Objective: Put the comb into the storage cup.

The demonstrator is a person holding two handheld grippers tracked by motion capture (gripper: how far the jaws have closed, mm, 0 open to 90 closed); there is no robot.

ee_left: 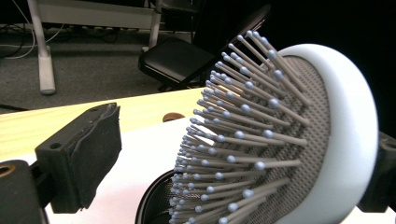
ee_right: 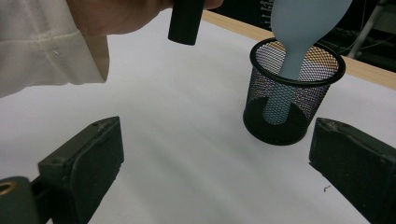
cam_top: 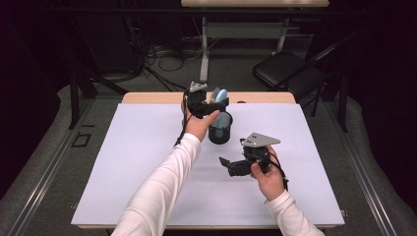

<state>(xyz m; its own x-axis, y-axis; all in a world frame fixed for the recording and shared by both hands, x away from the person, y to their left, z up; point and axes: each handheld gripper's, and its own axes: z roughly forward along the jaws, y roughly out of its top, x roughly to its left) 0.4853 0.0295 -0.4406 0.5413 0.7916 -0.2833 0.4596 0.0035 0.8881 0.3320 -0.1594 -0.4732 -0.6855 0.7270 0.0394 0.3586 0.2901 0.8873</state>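
The hairbrush (cam_top: pixel 221 95) is standing handle-down in the black mesh cup (cam_top: pixel 220 133) near the far middle of the worktop (cam_top: pixel 137 162), so the placing itself is looking nearly finished. From the right gripper view, the pale blue handle (ee_right: pixel 286 93) is reaching down inside the cup (ee_right: pixel 293 105) and appearing to rest at or near its bottom, though the mesh is making the contact hard to confirm.

The left claw (cam_top: pixel 209 103) is sitting up at the head of the brush. In the left gripper view its jaws are standing apart on either side of the bristled head (ee_left: pixel 280 140): the left pad (ee_left: pixel 88 154) is clearly off the bristles, while the other jaw is lying behind the white back of the brush at the frame edge, and I cannot tell whether it is touching. So the claw is reading as released, or in the middle of letting go, not clenched on the brush.

The right claw (cam_top: pixel 235 166) is hanging over the near part of the worktop, well apart from the cup, jaws spread wide and grasping nothing.

What is remaining, by my judgement: drawing the left claw clear of the brush head without tipping the cup, and checking that the brush is leaning settled against the rim
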